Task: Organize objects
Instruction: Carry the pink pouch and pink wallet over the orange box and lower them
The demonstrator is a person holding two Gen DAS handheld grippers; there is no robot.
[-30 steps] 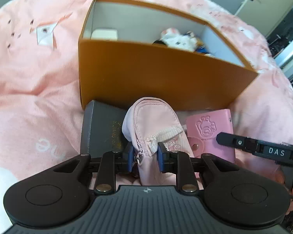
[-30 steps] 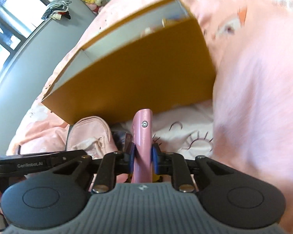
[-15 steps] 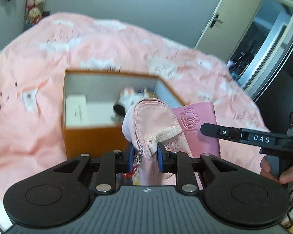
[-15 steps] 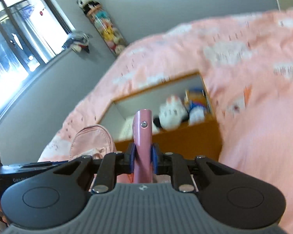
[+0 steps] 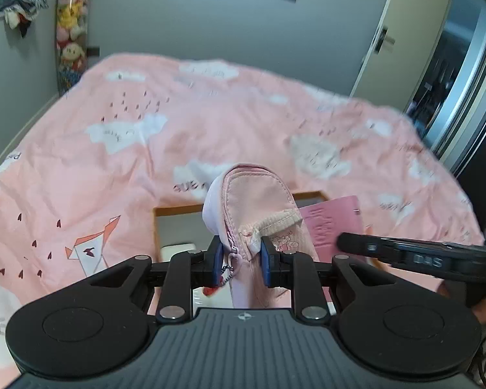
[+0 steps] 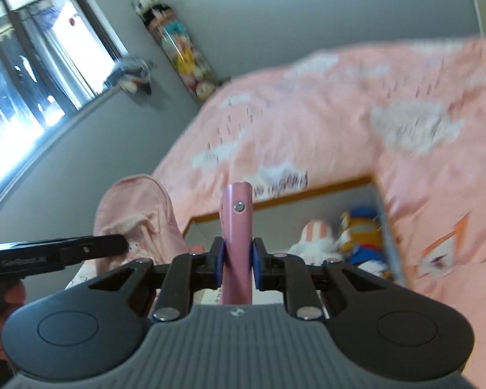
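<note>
- Overhead, the left gripper (image 5: 241, 256) clamps a pink pouch (image 5: 259, 207) by its zip end; the pouch hangs above the open box (image 5: 175, 209) on the pink bed cover (image 5: 113, 175)
- Alongside, the right gripper (image 6: 237, 259) pinches a pink card holder (image 6: 237, 227) upright over the same box, where plush toys (image 6: 337, 240) lie
- Step in hand appears to be carrying both to the box; next, likely lowering each inside before letting go

Bedroom: pink-quilted bed (image 5: 210, 136), plush toys (image 5: 71, 32)
</note>
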